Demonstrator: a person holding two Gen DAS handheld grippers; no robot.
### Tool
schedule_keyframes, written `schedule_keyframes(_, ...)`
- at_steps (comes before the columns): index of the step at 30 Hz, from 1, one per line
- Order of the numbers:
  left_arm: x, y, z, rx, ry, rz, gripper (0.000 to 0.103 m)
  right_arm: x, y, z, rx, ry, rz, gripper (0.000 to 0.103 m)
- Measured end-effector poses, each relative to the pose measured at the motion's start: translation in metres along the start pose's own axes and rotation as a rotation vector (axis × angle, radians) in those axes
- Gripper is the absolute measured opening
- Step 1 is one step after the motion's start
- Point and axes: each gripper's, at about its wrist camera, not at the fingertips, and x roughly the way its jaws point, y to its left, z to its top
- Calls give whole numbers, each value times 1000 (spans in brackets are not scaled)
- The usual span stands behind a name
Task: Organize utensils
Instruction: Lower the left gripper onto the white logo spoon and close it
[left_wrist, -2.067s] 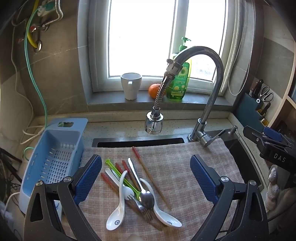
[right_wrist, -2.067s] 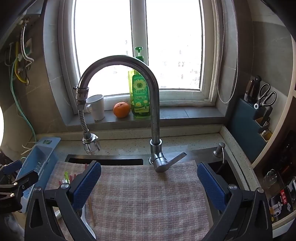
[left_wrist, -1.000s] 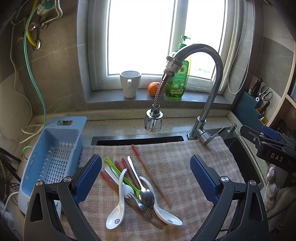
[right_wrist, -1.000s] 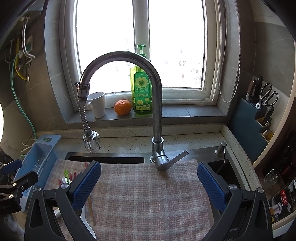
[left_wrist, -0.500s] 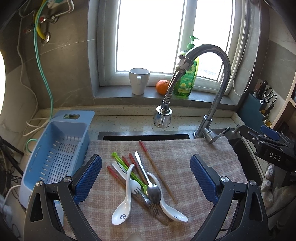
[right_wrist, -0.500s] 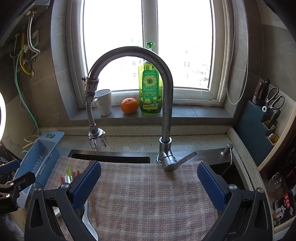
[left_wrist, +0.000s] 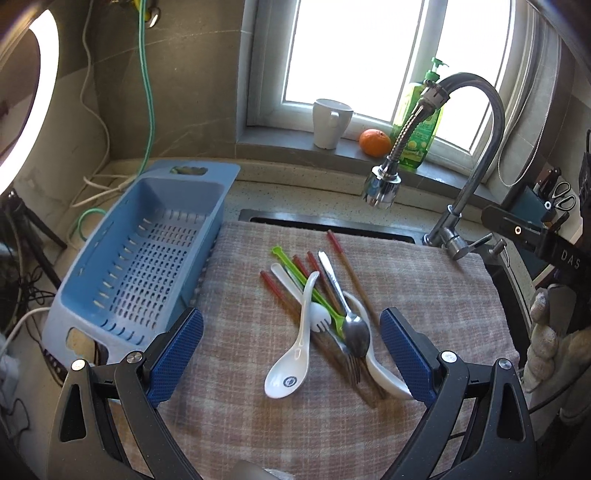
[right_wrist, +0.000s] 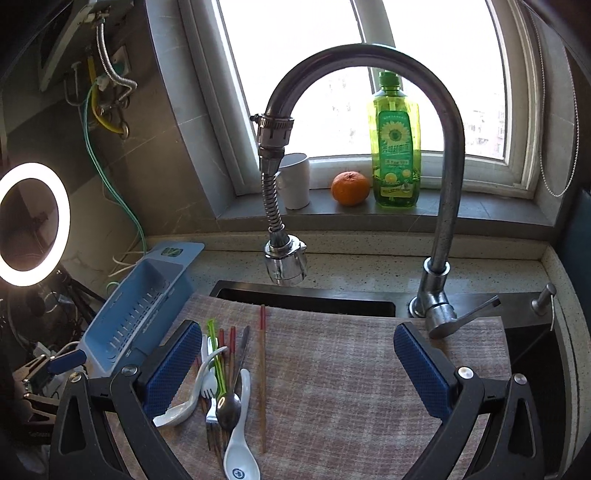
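A pile of utensils lies on the checked cloth (left_wrist: 240, 306): two white ceramic spoons (left_wrist: 291, 354), a metal spoon (left_wrist: 352, 328), a fork, a white spork, a green plastic utensil (left_wrist: 295, 267) and red-tipped chopsticks (left_wrist: 341, 254). The pile also shows in the right wrist view (right_wrist: 229, 384). An empty blue drain basket (left_wrist: 147, 254) stands left of the cloth. My left gripper (left_wrist: 291, 356) is open, hovering over the pile. My right gripper (right_wrist: 295, 369) is open and empty, above the cloth right of the pile.
A curved faucet (right_wrist: 443, 184) with a hose sprayer head (right_wrist: 284, 258) hangs over the sink slot behind the cloth. A white mug (left_wrist: 330, 122), an orange (left_wrist: 375, 142) and a green soap bottle (right_wrist: 395, 147) stand on the windowsill. A ring light (right_wrist: 33, 225) is at left.
Both grippers have swung left and come closer to the cloth. The utensil pile now sits between the left gripper's fingers, and the basket is more in view. No utensil has moved.
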Motion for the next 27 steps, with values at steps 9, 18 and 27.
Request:
schedule_keyframes(9,15,31,-41,-154,84,-49,94,61,36,0,-18,232,239,94)
schedule_keyframes(18,37,34,-62,-179,118,-136,72,135,64,-20,34,484,325,63)
schedule_keyframes(27,65,41,-70,-193,168,-199,55,183,76,-39,126,613,326,39)
